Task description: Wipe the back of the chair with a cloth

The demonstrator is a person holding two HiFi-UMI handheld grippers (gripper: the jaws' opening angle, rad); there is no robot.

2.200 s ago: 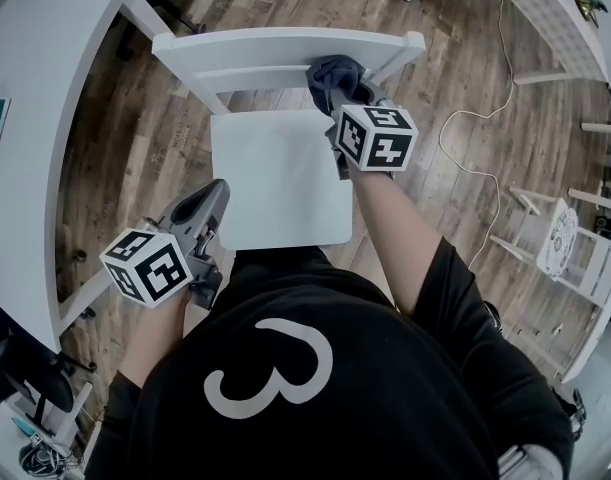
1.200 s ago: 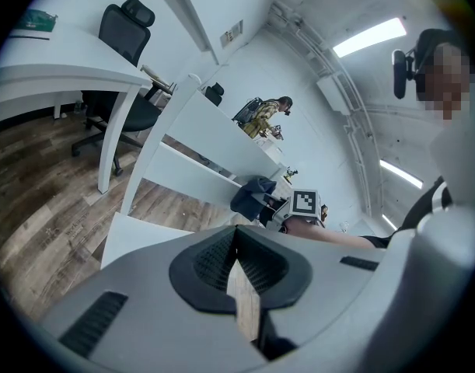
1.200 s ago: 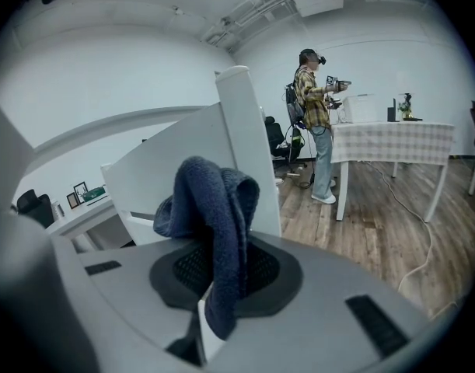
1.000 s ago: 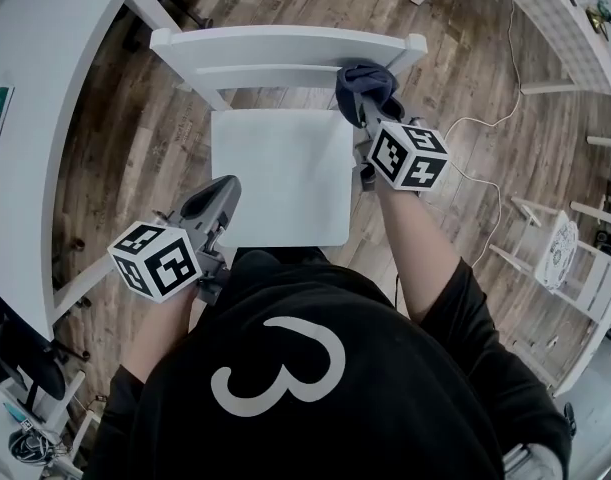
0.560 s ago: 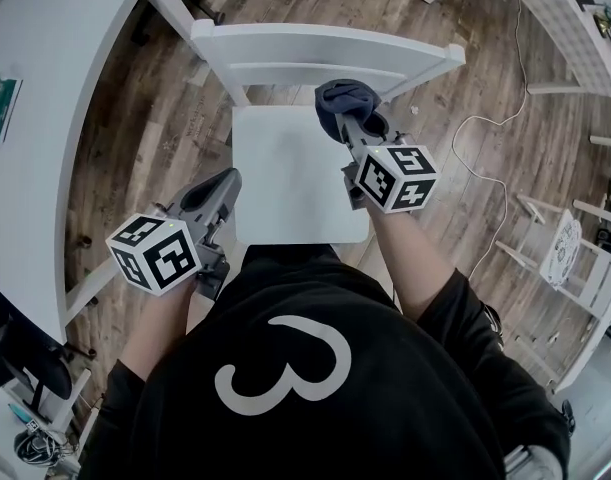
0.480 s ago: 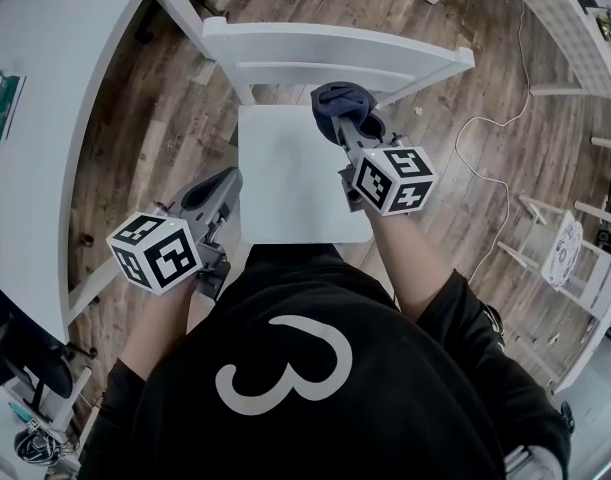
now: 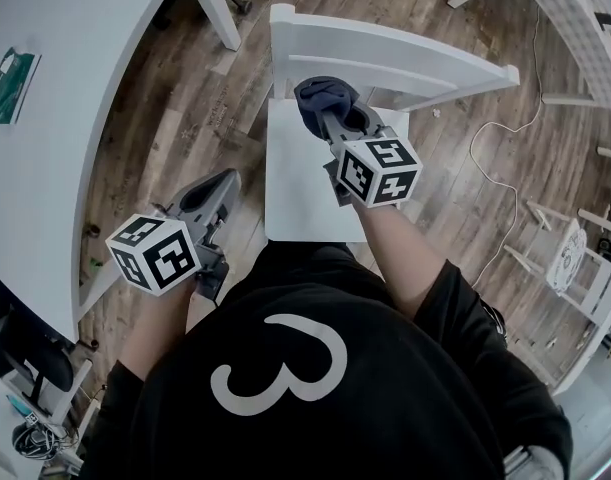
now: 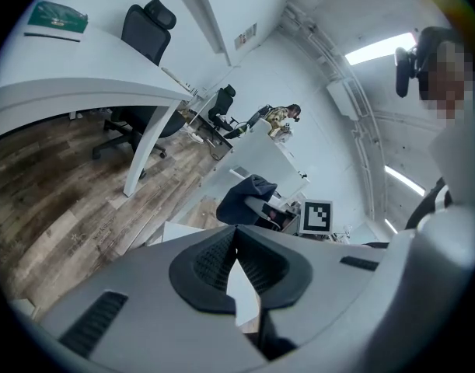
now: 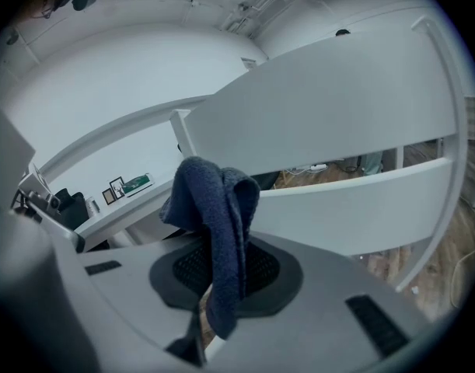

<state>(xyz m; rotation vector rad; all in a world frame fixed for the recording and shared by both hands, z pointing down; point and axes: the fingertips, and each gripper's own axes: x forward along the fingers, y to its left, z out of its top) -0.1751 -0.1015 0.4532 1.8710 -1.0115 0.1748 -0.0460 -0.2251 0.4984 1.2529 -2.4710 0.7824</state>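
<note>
The dark blue cloth (image 7: 321,100) sits bunched at upper centre of the head view, just in front of the white chair back (image 7: 405,58) and above the seat (image 7: 295,188). The right gripper (image 7: 335,123) has its 2 jaws pinched on it. The left gripper (image 7: 217,190), lower left over the wood floor (image 7: 165,138), has its jaws closed together on nothing.

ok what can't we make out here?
- Whether the cloth touches the chair back: head view, the bunched cloth covers the contact spot; right gripper view shows it only in front of the rail.
- Chair legs: head view, hidden under the seat.
- Green item on the table: head view, too small to identify.
</note>
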